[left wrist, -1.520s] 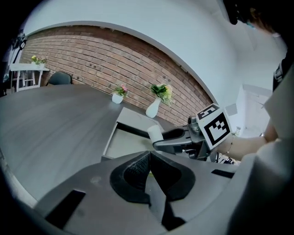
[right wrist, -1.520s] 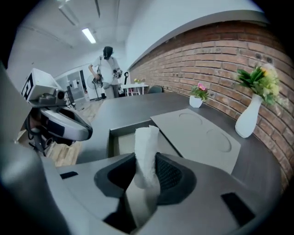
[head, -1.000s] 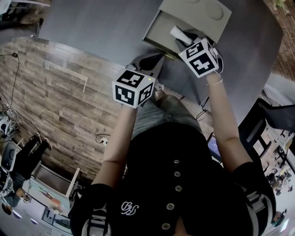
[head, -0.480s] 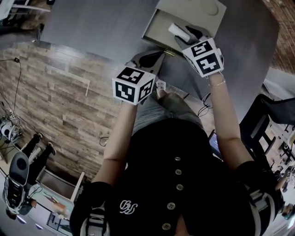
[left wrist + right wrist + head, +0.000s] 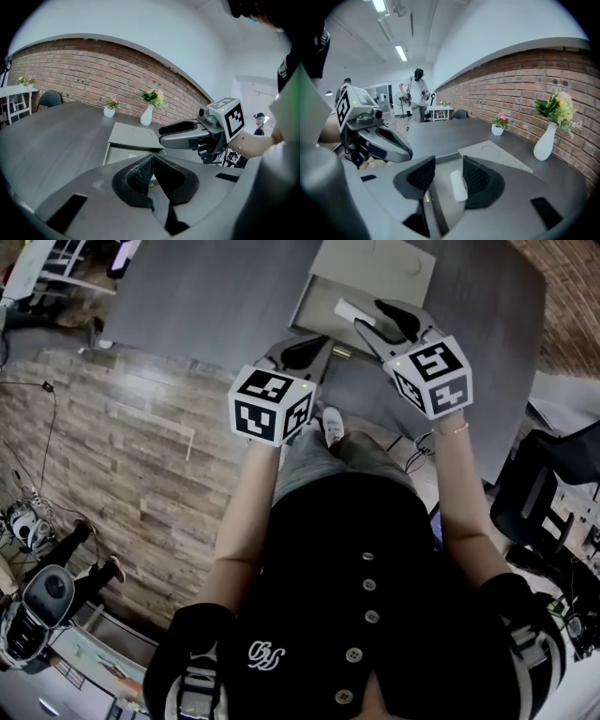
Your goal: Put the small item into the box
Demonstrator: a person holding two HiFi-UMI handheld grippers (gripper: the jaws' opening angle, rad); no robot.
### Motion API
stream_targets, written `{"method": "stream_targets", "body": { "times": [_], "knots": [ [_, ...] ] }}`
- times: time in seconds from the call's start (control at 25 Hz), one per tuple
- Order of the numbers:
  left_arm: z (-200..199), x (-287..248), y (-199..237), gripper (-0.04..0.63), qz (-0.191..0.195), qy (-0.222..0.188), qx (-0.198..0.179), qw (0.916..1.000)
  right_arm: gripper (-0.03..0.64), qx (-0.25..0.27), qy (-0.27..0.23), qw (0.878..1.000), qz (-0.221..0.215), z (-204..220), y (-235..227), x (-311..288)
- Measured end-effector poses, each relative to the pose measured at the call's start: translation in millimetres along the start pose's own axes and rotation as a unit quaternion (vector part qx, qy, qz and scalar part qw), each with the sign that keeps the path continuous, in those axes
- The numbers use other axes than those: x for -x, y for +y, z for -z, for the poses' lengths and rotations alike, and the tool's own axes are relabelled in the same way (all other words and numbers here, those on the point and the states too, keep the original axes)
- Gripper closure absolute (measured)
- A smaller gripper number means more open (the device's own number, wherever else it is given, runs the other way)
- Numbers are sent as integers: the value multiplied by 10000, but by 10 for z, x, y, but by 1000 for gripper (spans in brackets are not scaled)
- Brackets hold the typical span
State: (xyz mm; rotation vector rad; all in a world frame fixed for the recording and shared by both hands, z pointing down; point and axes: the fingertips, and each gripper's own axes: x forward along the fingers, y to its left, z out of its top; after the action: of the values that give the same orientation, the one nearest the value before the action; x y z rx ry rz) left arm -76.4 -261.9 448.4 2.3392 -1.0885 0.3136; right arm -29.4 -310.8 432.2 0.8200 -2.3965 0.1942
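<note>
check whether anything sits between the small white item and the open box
Nothing visible does. The small white item appears to lie already inside the open box, whose lid is slid back clear of it, between the open jaws of the right gripper.

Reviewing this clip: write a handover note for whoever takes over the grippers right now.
Left gripper: shut, empty, at the box's near edge.
Right gripper: open, holding nothing, over the box.
Item: lying on the floor of the open box, free of the jaws.
Done: item is in the box.
Left: probably only pulling the right gripper clear.
</note>
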Motion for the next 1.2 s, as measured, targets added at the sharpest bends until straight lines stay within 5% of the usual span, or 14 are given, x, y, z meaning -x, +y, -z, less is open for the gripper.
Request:
{"method": "stream_targets", "body": {
  "times": [0.2, 0.28, 0.56, 0.84, 1.2],
  "knots": [
    [-277, 121, -77, 580, -90, -198, -565, 9982, 445, -331, -681, 9969, -195, -260, 134, 308],
    [-379, 188, -135, 580, -143, -389, -705, 9966, 503, -339, -812, 9959, -188, -282, 178, 419],
    [-489, 369, -367, 581, 73, -699, -609, 9957, 612, -765, -1320, 9881, -192, -312, 370, 724],
    [-407, 426, -509, 581, 213, -648, -540, 9962, 615, -1546, -1773, 9719, -129, -328, 538, 844],
    [-254, 334, -682, 581, 312, -349, -724, 9963, 617, -1621, -1813, 9696, -264, -241, 672, 913]
  ]
}}
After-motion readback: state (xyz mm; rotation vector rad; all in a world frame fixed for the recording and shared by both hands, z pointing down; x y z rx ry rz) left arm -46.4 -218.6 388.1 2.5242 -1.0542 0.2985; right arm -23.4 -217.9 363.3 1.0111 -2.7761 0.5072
